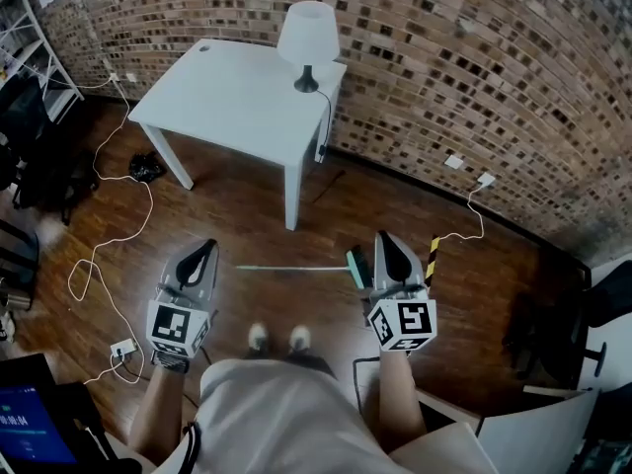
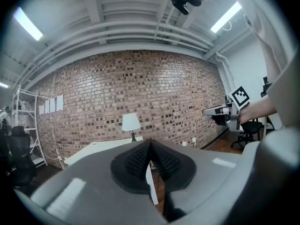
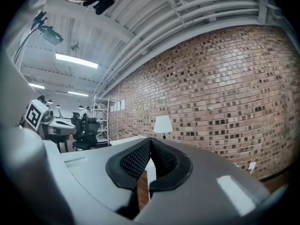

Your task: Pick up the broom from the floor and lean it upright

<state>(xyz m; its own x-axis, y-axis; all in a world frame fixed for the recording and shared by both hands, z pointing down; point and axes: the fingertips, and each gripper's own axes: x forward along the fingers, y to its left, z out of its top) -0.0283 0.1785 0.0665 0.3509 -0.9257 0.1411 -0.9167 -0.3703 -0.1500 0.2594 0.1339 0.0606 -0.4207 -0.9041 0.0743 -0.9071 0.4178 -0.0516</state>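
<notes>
The broom lies flat on the wooden floor in the head view, its thin pale handle (image 1: 291, 268) running left to right in front of my feet. Its green head (image 1: 355, 266) sits at the right end, partly hidden behind my right gripper (image 1: 383, 239). That gripper hovers above the head with its jaws shut and empty. My left gripper (image 1: 207, 249) is held left of the handle's end, also shut with nothing in it. Both point level at the brick wall. The left gripper (image 2: 150, 143) and right gripper (image 3: 151, 140) views show only closed pads; the broom is out of their sight.
A white table (image 1: 227, 97) with a white lamp (image 1: 307, 38) stands against the brick wall ahead. White cables (image 1: 99, 255) and a power strip (image 1: 123, 349) trail over the floor at left. Office chairs stand at far left (image 1: 25, 136) and far right (image 1: 592, 314). A yellow-black striped piece (image 1: 433, 258) lies beside the right gripper.
</notes>
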